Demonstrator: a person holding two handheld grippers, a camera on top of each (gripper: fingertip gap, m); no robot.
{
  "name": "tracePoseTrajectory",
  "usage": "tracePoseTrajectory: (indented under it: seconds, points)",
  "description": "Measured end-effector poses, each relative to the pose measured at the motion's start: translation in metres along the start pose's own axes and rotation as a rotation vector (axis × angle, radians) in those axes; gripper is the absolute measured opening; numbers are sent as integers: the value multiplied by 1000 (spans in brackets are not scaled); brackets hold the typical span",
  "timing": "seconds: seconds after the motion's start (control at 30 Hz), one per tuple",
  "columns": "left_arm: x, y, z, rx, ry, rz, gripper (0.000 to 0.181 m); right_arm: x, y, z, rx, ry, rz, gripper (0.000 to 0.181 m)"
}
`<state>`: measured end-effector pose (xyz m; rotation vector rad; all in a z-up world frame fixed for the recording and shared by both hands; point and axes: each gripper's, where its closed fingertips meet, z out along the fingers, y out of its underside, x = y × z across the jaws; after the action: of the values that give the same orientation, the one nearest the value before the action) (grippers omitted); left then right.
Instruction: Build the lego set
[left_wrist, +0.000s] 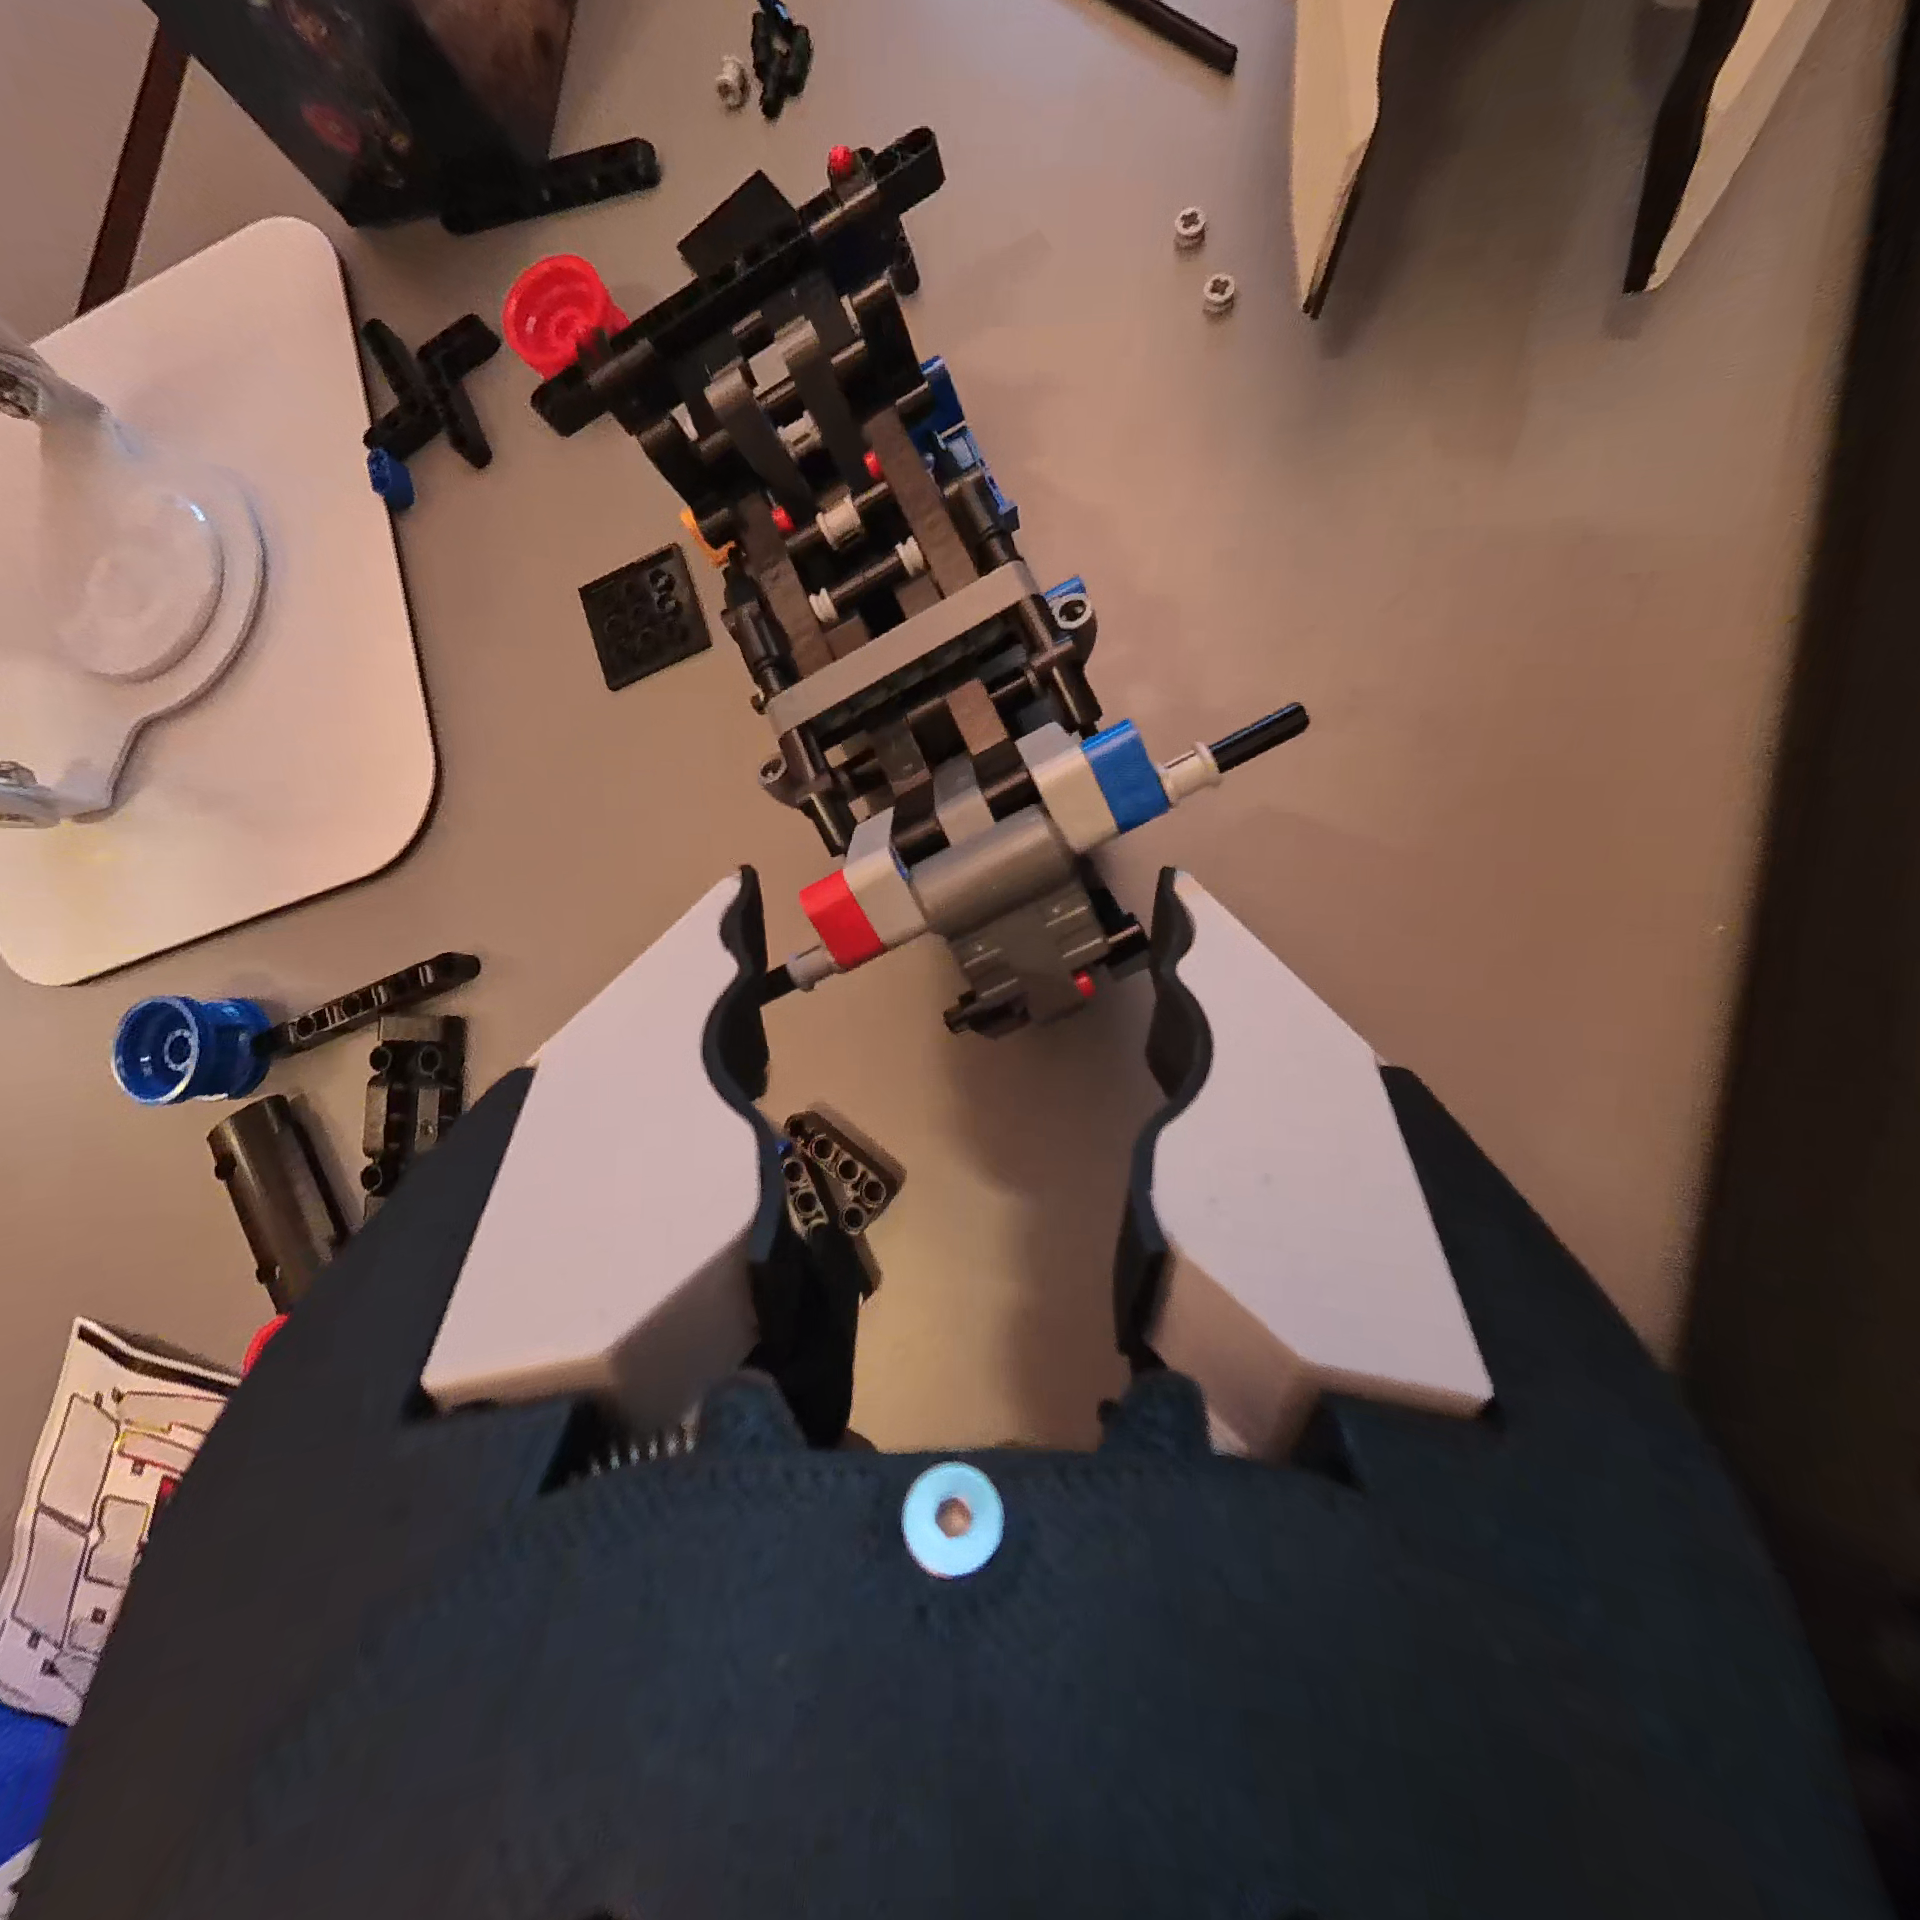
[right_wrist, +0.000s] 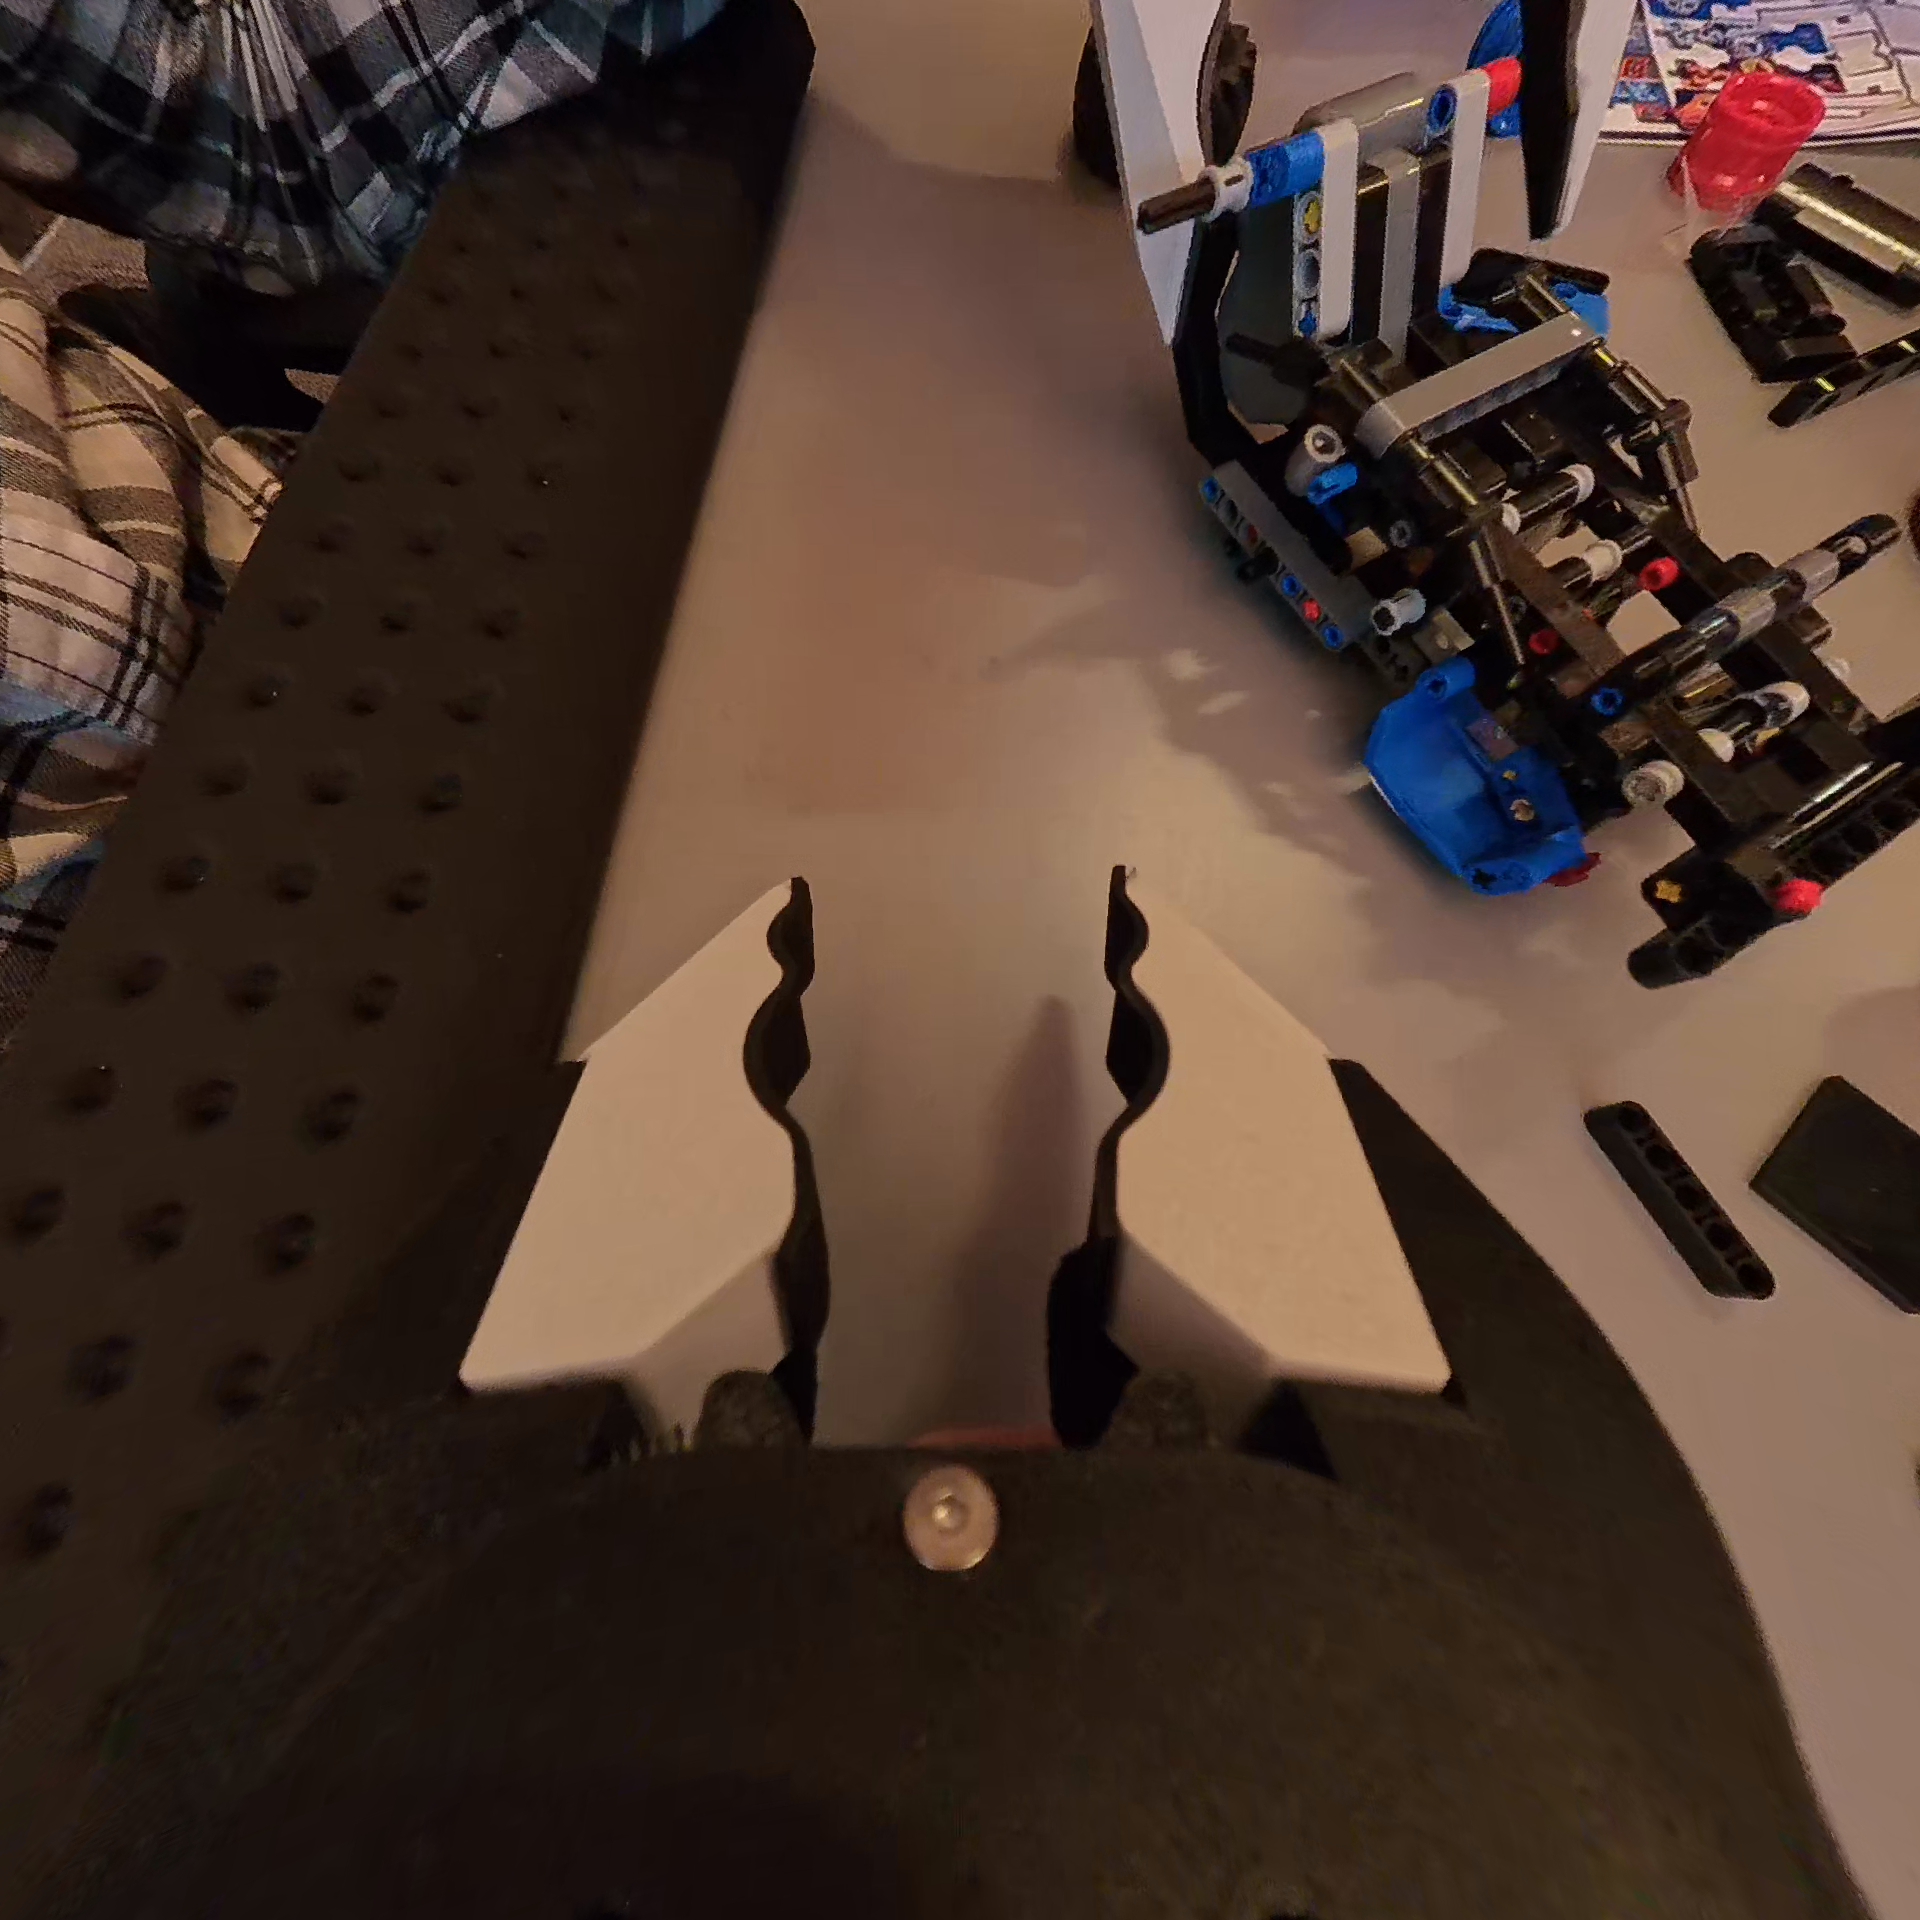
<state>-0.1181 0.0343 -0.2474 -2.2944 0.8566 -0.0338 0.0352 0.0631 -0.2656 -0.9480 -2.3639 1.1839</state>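
The lego model (left_wrist: 883, 582) is a long black and grey frame with blue and red parts, lying on the grey table (left_wrist: 1403, 623). My left gripper (left_wrist: 956, 888) is open, and its white fingers stand on either side of the model's near end, around the grey axle block with red and blue sleeves (left_wrist: 971, 862). In the right wrist view the model (right_wrist: 1507, 540) is at the upper right with the left gripper's fingers (right_wrist: 1148, 135) around its far end. My right gripper (right_wrist: 958, 878) is open and empty over bare table, left of the model.
Loose parts lie left of the model: a blue hub (left_wrist: 182, 1049), black beams (left_wrist: 374, 1003), a black square plate (left_wrist: 644, 618). A white mat (left_wrist: 312, 727) bears a glass. A black beam (right_wrist: 1673, 1195) and a black panel (right_wrist: 1849, 1184) lie at the right. A black studded strip (right_wrist: 364, 727) edges the table. My left gripper is the nearer one to the blue hub (left_wrist: 182, 1049): about 20 cm, against 35 cm.
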Motion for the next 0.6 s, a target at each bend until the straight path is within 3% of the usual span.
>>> tracePoseTrajectory:
  seconds: [0.6]
  points:
    - [15,0,-8,46,92,15,65,-1,0,-1,0,-7,2,55]
